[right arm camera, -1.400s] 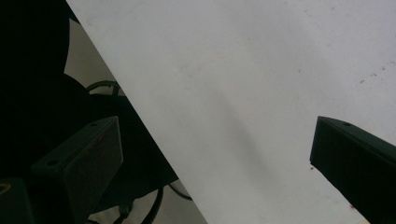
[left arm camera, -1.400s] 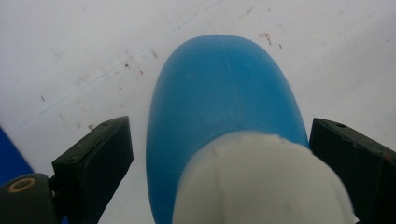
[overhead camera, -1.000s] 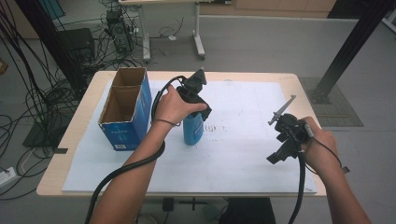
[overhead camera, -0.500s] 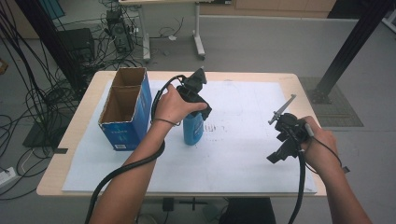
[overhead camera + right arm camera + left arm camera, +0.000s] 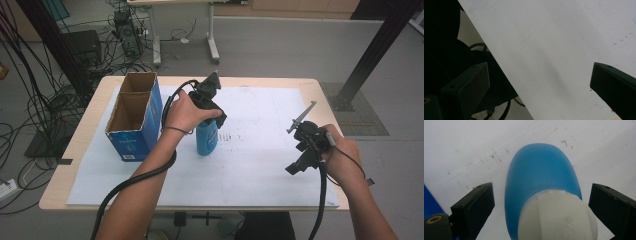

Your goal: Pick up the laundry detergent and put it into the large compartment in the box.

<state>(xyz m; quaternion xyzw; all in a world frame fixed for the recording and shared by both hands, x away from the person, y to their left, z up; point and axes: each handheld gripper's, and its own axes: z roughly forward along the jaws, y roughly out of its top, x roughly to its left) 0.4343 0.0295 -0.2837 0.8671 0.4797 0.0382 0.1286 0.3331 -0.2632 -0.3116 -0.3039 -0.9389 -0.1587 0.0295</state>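
- Right gripper [image 5: 303, 150], lower right of the high view: idle above the white paper sheet [image 5: 260, 165], jaws wide apart, nothing between them; right gripper view agrees.
- Left gripper [image 5: 207, 107], centre of the high view: poised directly over the blue plastic bottle with a white cap [image 5: 206, 139], which stands upright on the sheet.
- Left gripper view: white cap [image 5: 557, 216] sits between the jaws, which are apart with a gap on each side; not clamped.
- Blue-sided open cardboard box with two compartments [image 5: 131, 117], centre left, just beside the bottle.
- Step, as judged: grasp approach. Next: lower slightly, close on the cap or neck, then lift, probably toward the box.
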